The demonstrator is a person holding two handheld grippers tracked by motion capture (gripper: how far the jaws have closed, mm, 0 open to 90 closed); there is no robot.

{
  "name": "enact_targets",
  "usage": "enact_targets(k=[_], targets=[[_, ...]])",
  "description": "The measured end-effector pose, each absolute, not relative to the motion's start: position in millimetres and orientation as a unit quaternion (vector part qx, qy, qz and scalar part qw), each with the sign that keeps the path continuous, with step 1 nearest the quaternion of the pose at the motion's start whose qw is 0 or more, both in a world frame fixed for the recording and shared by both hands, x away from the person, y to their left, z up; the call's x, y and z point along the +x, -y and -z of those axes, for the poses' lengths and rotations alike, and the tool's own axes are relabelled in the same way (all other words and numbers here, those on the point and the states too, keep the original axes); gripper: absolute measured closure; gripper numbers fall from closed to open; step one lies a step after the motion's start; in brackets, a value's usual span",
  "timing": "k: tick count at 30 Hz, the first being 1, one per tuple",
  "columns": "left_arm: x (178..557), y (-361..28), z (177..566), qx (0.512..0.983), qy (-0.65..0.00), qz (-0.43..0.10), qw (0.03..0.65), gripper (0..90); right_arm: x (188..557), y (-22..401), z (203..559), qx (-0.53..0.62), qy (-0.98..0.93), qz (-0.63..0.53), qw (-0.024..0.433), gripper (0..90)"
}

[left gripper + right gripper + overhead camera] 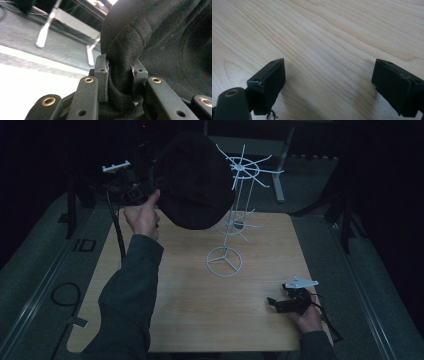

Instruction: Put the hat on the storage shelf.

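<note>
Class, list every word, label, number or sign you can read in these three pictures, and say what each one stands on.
"ID": dark letters on the grey floor left of the wooden table, high view; faint, so the reading is uncertain.
No readable text on the black hat, the white wire stand or either gripper.

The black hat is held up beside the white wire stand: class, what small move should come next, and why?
Probably carry the black hat right, over the white wire stand. The left gripper pinches its edge, raised level with the stand's top arms; the right gripper rests open on the table.
</note>
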State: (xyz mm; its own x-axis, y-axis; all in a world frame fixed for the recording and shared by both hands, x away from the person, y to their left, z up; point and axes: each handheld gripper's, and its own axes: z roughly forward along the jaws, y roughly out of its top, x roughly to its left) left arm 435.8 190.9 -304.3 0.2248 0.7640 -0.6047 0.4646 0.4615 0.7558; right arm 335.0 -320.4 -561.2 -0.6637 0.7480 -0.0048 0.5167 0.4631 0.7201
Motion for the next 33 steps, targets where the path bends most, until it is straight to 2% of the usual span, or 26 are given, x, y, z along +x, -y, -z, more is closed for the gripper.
enact_targets(k=[12, 15, 21, 33], targets=[[439.8, -192.4, 309.7, 0.531, -0.606, -0.125, 0.579, 65.6, 335.0, 320.5, 561.2, 0.376, -0.840, -0.356, 0.163, 11.6], [442.3, -191.7, 312.0, 0.542, -0.605, -0.121, 0.571, 59.0, 335.0, 320.5, 561.2, 0.376, -0.840, -0.356, 0.163, 11.6], [444.3, -188.0, 314.5, 0.553, -0.598, -0.121, 0.567, 55.2, 335.0, 320.4, 561.2, 0.376, -0.840, -0.356, 0.163, 11.6], [439.2, -191.1, 310.0, 0.554, -0.592, -0.144, 0.567, 47.9, 335.0, 320.4, 561.2, 0.377, -0.840, -0.356, 0.163, 11.6]])
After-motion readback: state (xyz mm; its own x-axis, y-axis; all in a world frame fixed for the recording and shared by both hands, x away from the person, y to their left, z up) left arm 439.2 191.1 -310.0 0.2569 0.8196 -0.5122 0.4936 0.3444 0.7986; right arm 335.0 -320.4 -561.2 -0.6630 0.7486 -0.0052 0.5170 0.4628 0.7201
